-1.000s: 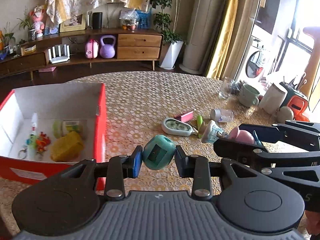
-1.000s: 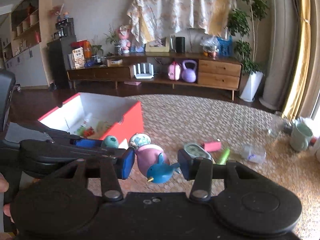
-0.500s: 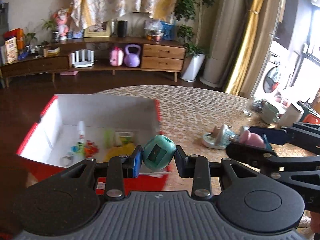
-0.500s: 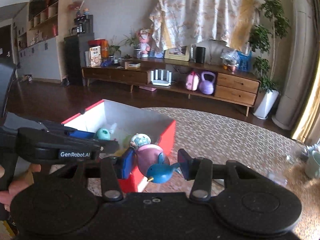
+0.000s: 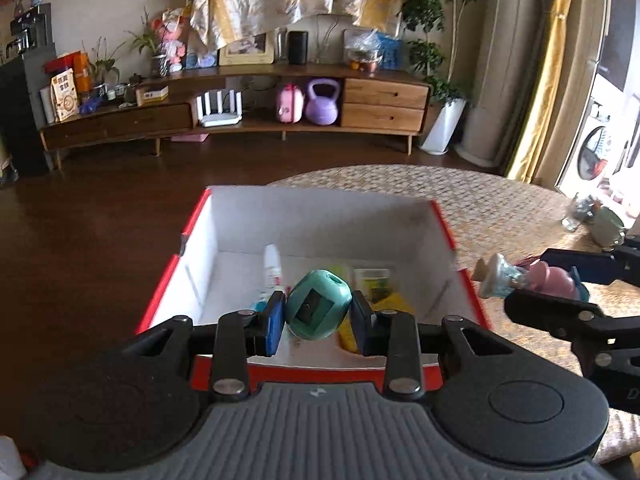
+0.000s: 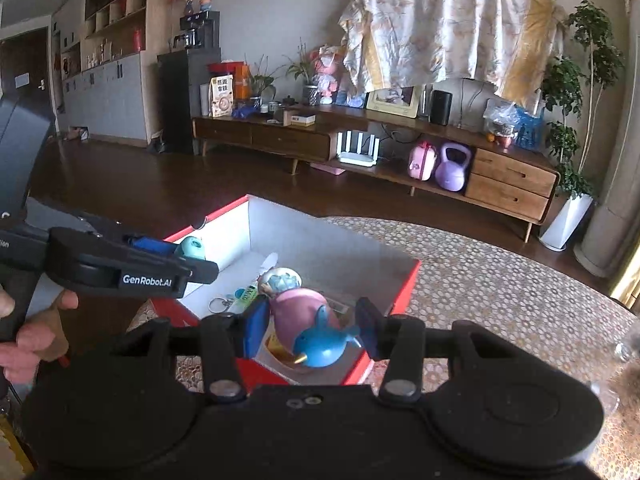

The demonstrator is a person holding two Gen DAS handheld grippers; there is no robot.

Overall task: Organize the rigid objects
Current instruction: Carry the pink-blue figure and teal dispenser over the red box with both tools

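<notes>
My left gripper is shut on a round teal sharpener and holds it above the near part of the red box, white inside. My right gripper is shut on a pink doll toy with a blue whale and holds it over the box's near right corner. The doll toy and right gripper also show at right in the left wrist view. The left gripper with the sharpener shows at left in the right wrist view. Inside the box lie a white tube, a yellow item and a key ring.
The box stands at the left end of a round table with a patterned cloth. A mug and a glass stand at the table's far right. Beyond are dark wood floor and a long sideboard.
Both grippers have swung left from the loose items on the table to over the red box, each still holding its toy.
</notes>
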